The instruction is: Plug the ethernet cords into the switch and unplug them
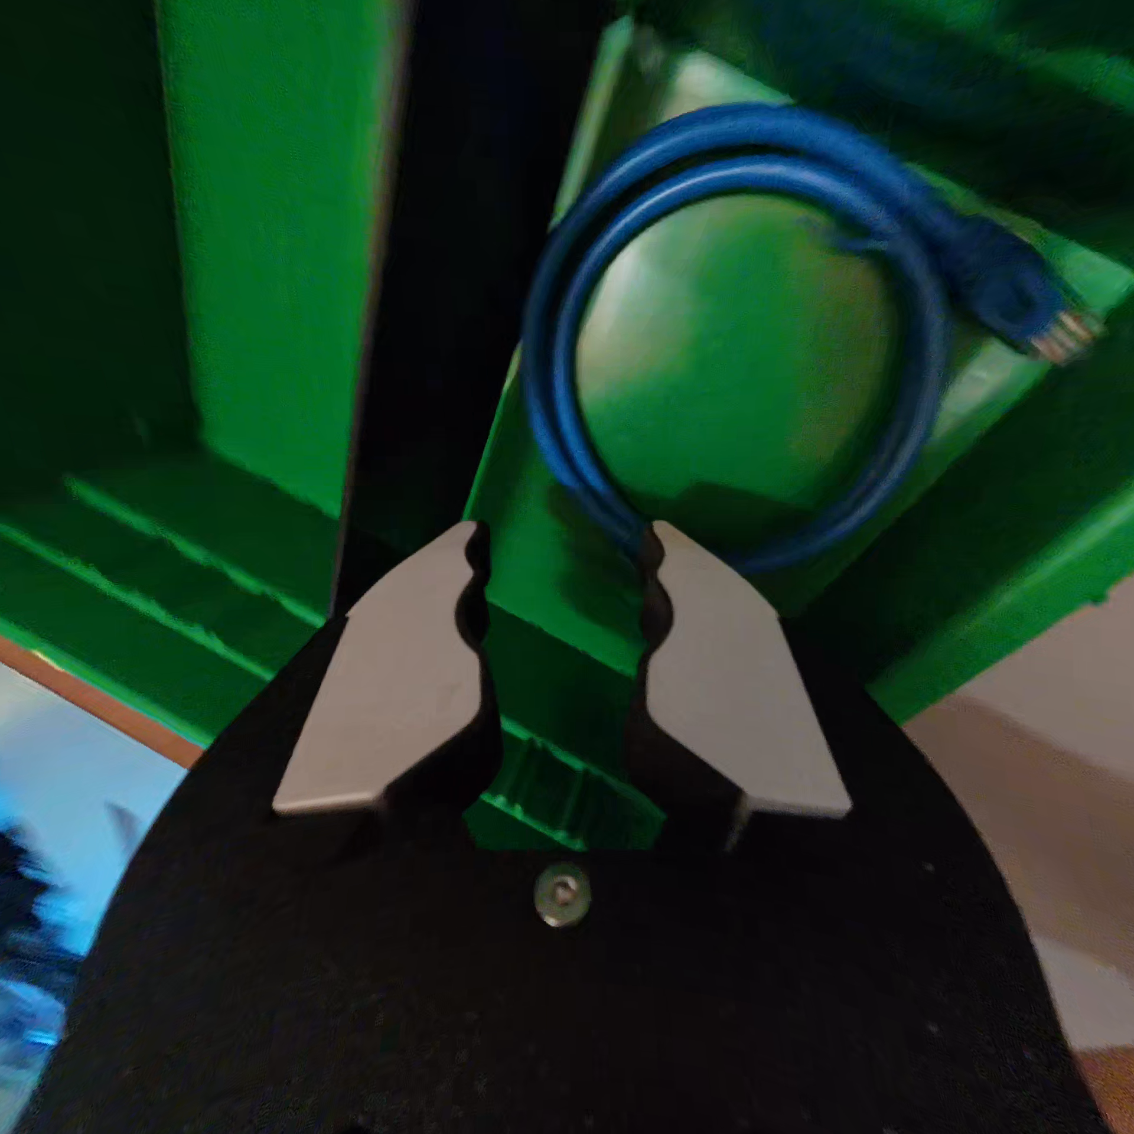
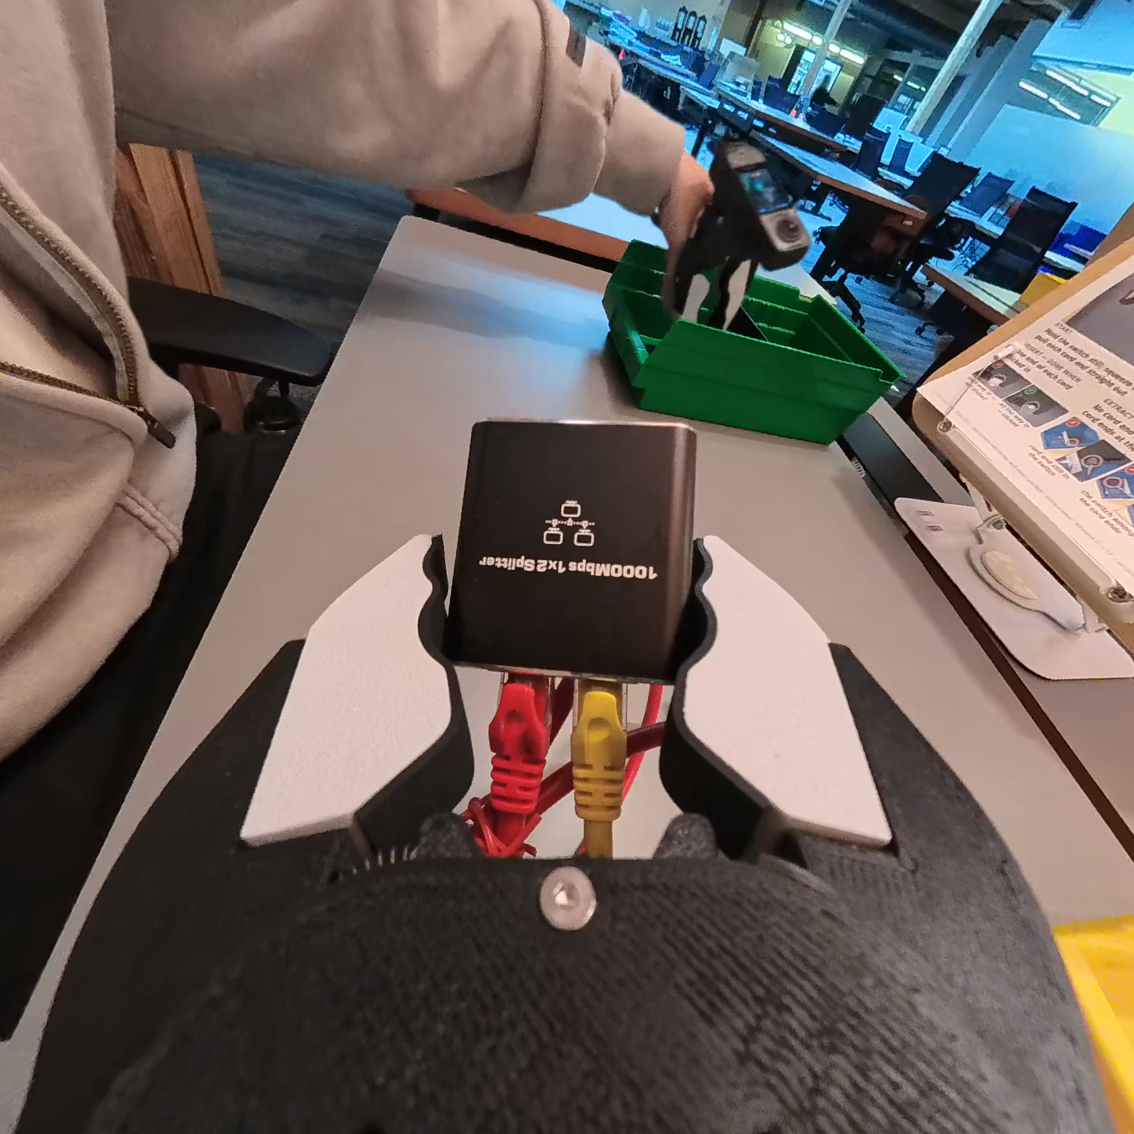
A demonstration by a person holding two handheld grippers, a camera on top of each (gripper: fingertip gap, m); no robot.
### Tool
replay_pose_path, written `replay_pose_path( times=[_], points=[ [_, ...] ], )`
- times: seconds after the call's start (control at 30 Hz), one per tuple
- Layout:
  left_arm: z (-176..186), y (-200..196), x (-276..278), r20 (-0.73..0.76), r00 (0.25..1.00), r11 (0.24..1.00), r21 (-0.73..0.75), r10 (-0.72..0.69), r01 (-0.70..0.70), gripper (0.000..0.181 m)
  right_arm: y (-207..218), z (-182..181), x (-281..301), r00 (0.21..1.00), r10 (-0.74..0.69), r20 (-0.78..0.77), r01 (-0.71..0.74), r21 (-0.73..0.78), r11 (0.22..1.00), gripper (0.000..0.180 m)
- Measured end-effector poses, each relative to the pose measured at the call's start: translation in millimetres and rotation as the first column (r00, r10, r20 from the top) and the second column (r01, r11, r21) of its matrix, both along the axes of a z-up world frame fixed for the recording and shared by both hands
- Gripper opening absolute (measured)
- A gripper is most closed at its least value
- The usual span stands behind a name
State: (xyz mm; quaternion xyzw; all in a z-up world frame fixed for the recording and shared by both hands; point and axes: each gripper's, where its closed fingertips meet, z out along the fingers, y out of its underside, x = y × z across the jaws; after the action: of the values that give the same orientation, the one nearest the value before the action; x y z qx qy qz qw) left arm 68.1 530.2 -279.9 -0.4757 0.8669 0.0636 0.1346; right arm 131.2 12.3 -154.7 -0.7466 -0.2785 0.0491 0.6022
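Observation:
In the left wrist view my left gripper (image 1: 566,540) is open and empty, reaching into a green bin (image 1: 258,245). A coiled blue ethernet cord (image 1: 736,141) lies in the bin just ahead, its plug (image 1: 1031,294) at the right. The cord's loop passes close to my right fingertip. In the right wrist view my right gripper (image 2: 569,546) is shut on the black switch (image 2: 570,491) and holds it above the grey table (image 2: 429,368). A red cord (image 2: 518,748) and a yellow cord (image 2: 596,761) are plugged into its near side. The left gripper (image 2: 712,307) shows farther off inside the bin (image 2: 755,374).
A black divider (image 1: 442,245) splits the bin. A clipboard with an instruction sheet (image 2: 1043,442) stands on a white stand at the right. A person's sleeve (image 2: 368,92) reaches across the table. A chair armrest (image 2: 233,343) is at the left edge. Something yellow (image 2: 1092,1012) lies near right. There is about 55 cm between the tips of the two grippers.

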Motion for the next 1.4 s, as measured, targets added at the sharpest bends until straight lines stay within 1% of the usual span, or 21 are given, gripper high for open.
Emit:
replay_pose_path(
  times=[0.07,0.13,0.2,0.27,0.3,0.33,0.37,0.4,0.43,0.5,0.57,0.67,0.77,0.83,0.9,1.0,1.13,1.23,1.3,1.33,1.4],
  points=[
    [-2,5,-7,-0.017,0.969,0.963,-0.108,0.246,-0.247,0.042,-1,0,1,1.0,-0.004,0.0,0.004,0.004,1.0,0.076],
    [-1,5,-6,0.008,0.916,0.9,-0.189,0.401,-0.393,0.036,-1,1,2,1.0,0.001,-0.01,-0.001,0.009,1.0,0.076],
    [-3,3,-6,0.008,0.864,0.841,-0.233,0.503,-0.488,0.04,-1,1,2,1.0,0.003,-0.014,-0.003,0.01,1.0,0.076],
    [-13,-7,-18,-0.108,0.811,0.771,-0.258,0.575,-0.582,0.045,-1,1,2,1.0,0.007,-0.018,-0.007,0.012,1.0,0.076],
    [-20,-9,-24,-0.153,0.791,0.754,-0.242,0.592,-0.611,0.053,-1,0,1,1.0,0.008,-0.017,-0.008,0.011,1.0,0.076],
    [-26,-8,-30,-0.179,0.779,0.752,-0.204,0.601,-0.627,0.054,0,0,1,1.0,0.009,-0.014,-0.009,0.01,1.0,0.076],
    [-32,-7,-34,-0.192,0.78,0.761,-0.177,0.596,-0.625,0.045,-1,0,1,1.0,0.011,-0.013,-0.011,0.008,1.0,0.076],
    [-34,-10,-32,-0.189,0.79,0.766,-0.193,0.583,-0.612,0.022,-1,0,0,1.0,0.013,-0.013,-0.013,0.007,1.0,0.076],
    [-33,-10,-29,-0.168,0.804,0.779,-0.196,0.571,-0.595,0.021,-1,0,0,1.0,0.012,-0.009,-0.012,0.006,1.0,0.076],
    [-28,-6,-27,-0.138,0.839,0.823,-0.165,0.526,-0.543,0.02,-3,1,0,1.0,0.009,-0.002,-0.009,0.007,1.0,0.076],
    [-7,0,-21,-0.073,0.872,0.862,-0.134,0.484,-0.49,0.019,-5,3,1,1.0,0.003,0.004,-0.003,0.012,1.0,0.076],
    [52,1,-7,0.094,0.913,0.916,-0.107,0.397,-0.387,0.016,-7,6,2,1.0,0.001,0.003,-0.001,0.024,1.0,0.076],
    [128,-8,2,0.248,0.94,0.97,-0.002,0.234,-0.241,0.012,-8,9,2,1.0,0.007,0.0,-0.007,0.04,0.999,0.076],
    [165,-40,8,0.296,0.947,0.992,-0.027,0.123,-0.121,0.012,-8,10,0,1.0,0.018,-0.003,-0.018,0.047,0.999,0.076],
    [180,-88,10,0.29,0.957,0.993,-0.111,-0.007,0.042,0.011,-7,10,-3,0.999,0.033,-0.009,-0.033,0.053,0.998,0.076],
    [170,-167,5,0.216,0.933,0.917,-0.216,-0.289,0.334,0.011,-6,12,-7,0.998,0.055,-0.015,-0.054,0.065,0.996,0.076],
    [113,-246,-15,0.044,0.792,0.743,-0.32,-0.608,0.588,0.011,-5,13,-10,0.997,0.072,-0.028,-0.07,0.083,0.994,0.076],
    [66,-299,-22,-0.031,0.695,0.639,-0.425,-0.719,0.642,0.011,-7,15,-10,0.997,0.075,-0.032,-0.072,0.096,0.993,0.076],
    [40,-330,-17,-0.021,0.629,0.577,-0.424,-0.777,0.698,0.012,-8,16,-8,0.996,0.073,-0.042,-0.068,0.106,0.992,0.076],
    [29,-342,-11,-0.015,0.609,0.564,-0.395,-0.793,0.725,0.013,-9,16,-8,0.996,0.075,-0.049,-0.069,0.108,0.992,0.076],
    [15,-358,10,0.016,0.626,0.597,-0.283,-0.78,0.751,0.018,-11,16,-7,0.995,0.076,-0.058,-0.069,0.11,0.992,0.076]
  ],
)
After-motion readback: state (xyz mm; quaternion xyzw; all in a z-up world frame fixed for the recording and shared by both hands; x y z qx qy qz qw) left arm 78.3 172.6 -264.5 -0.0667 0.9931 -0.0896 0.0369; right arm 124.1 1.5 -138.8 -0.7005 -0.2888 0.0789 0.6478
